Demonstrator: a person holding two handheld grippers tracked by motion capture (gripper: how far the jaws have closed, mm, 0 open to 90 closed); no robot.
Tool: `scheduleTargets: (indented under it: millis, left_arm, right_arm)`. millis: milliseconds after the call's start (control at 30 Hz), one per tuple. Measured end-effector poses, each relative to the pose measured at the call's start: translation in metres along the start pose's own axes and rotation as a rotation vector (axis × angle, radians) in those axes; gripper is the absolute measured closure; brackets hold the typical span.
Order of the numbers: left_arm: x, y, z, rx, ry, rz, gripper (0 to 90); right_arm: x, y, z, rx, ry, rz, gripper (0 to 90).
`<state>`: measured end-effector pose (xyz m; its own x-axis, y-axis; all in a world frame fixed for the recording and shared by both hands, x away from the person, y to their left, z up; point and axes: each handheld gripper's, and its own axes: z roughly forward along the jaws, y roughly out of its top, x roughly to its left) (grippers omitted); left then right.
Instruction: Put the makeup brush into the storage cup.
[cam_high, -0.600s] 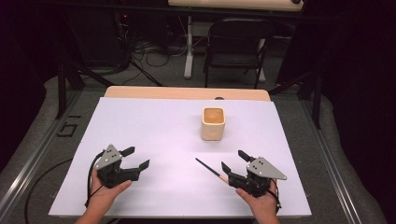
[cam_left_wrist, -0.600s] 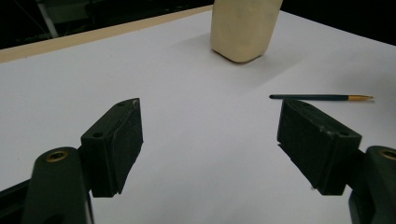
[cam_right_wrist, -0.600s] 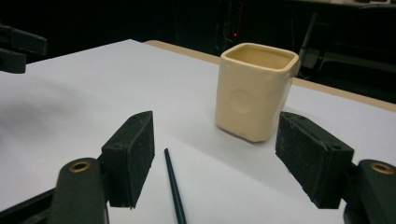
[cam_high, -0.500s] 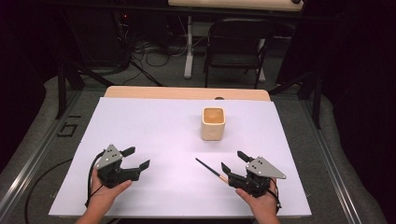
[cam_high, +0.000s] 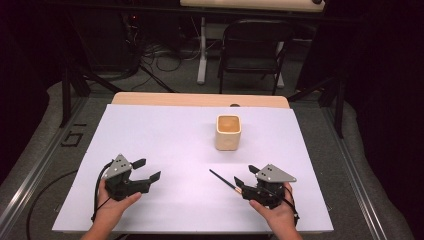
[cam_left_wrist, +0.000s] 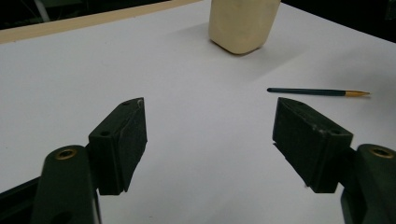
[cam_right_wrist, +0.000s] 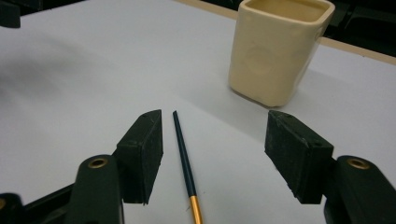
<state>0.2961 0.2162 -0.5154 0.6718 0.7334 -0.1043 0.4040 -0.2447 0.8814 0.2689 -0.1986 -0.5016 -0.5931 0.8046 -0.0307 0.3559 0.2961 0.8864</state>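
Observation:
A cream square cup (cam_high: 228, 132) stands upright on the white table top (cam_high: 170, 145), a little right of centre. A thin dark stick with a gold band (cam_high: 223, 180) lies flat in front of it. My right gripper (cam_high: 246, 176) rests at the front right, open, with the stick (cam_right_wrist: 183, 152) lying between its jaws, nearer the left one and untouched; the cup (cam_right_wrist: 276, 50) is ahead to the right. At the front left my left gripper (cam_high: 147, 169) is open and holds nothing. From there the cup (cam_left_wrist: 243, 22) is far ahead and the stick (cam_left_wrist: 317, 92) lies to the right.
A bare wooden strip (cam_high: 200, 100) runs along the table's far edge. Beyond it stand a black chair (cam_high: 255, 47) and cables on the floor. A metal rail (cam_high: 30, 175) runs along the left side.

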Motion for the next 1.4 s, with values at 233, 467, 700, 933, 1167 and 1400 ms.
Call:
scheduleTargets:
  millis: [233,467,700,933,1167,1400]
  left_arm:
    - [0.0,-0.001,0.004,0.02,-0.007,0.011,29.3]
    - [-0.002,-0.003,0.003,0.03,-0.001,0.034,30.6]
    - [-0.002,-0.005,0.001,0.034,0.001,0.032,30.5]
    - [-0.003,-0.006,-0.001,0.036,0.016,0.033,30.6]
    - [-0.003,-0.005,0.0,0.036,0.009,0.03,30.5]
    - [-0.003,-0.005,-0.001,0.04,0.018,0.03,30.5]
  right_arm:
    - [-0.002,0.006,0.009,0.11,0.052,-0.015,36.8]
    - [-0.007,0.012,0.018,0.193,0.086,-0.009,35.3]
    - [-0.013,0.021,0.022,0.251,0.086,-0.009,34.4]
    - [-0.018,0.027,0.028,0.304,0.08,-0.012,32.9]
    - [-0.019,0.034,0.031,0.395,0.091,-0.046,32.6]
    - [-0.021,0.042,0.036,0.47,0.101,-0.063,32.8]
